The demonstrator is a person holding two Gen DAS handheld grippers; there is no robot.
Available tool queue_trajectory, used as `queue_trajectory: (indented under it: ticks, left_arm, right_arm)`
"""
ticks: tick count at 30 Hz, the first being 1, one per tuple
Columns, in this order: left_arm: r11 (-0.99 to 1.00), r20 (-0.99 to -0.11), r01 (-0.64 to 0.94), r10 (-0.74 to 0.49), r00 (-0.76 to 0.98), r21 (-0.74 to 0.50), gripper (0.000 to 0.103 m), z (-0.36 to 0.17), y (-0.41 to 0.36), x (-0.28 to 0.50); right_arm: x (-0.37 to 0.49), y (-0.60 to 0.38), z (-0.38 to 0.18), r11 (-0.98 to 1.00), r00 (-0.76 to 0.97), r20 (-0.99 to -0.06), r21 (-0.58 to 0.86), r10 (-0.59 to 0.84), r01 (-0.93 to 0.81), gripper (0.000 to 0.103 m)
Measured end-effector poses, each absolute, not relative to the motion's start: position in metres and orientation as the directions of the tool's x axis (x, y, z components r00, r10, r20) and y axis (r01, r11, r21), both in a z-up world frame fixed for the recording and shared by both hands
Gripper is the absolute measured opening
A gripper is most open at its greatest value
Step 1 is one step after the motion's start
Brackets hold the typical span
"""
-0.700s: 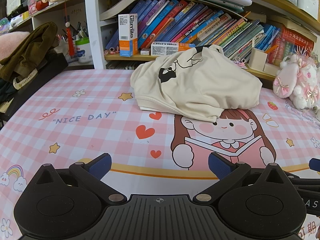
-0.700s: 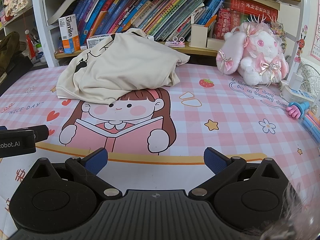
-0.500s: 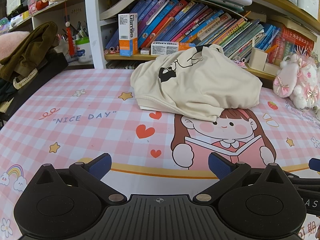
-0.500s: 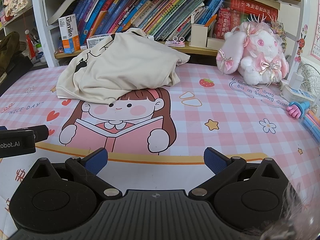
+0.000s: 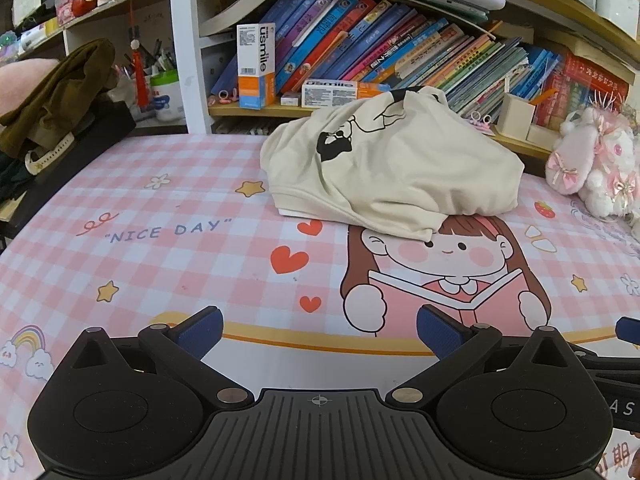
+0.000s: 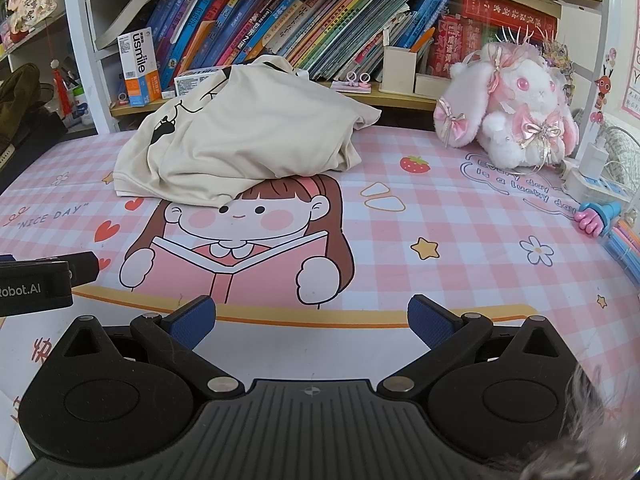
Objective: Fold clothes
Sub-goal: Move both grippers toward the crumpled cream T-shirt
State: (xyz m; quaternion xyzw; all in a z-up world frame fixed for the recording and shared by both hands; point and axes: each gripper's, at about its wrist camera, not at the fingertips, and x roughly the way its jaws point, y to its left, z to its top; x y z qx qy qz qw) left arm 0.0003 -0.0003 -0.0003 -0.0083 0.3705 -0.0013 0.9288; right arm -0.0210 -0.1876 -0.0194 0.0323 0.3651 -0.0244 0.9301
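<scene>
Bright, even light — fisheye-bent edges

Between my spread tongs and the cream shirt heaped at the far side, the pink checked tablecloth lies bare, so I can pass straight ahead. Behind the heap the bookshelf closes the back. On my right the plush rabbit, a power strip and pens crowd the edge. On my left dark clothes block the far corner; the near left stays free
</scene>
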Motion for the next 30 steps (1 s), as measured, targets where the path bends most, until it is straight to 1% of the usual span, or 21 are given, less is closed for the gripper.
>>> queue_trajectory:
  ticks: [30]
  left_arm:
    - [1.0,-0.698,0.022,-0.013,0.716,0.004,0.103,-0.0057,-0.0069,-0.0014]
  right_arm:
    - [-0.0188,-0.1895,-0.0258,0.996,0.719,-0.694,0.068,0.002,0.063,0.103]
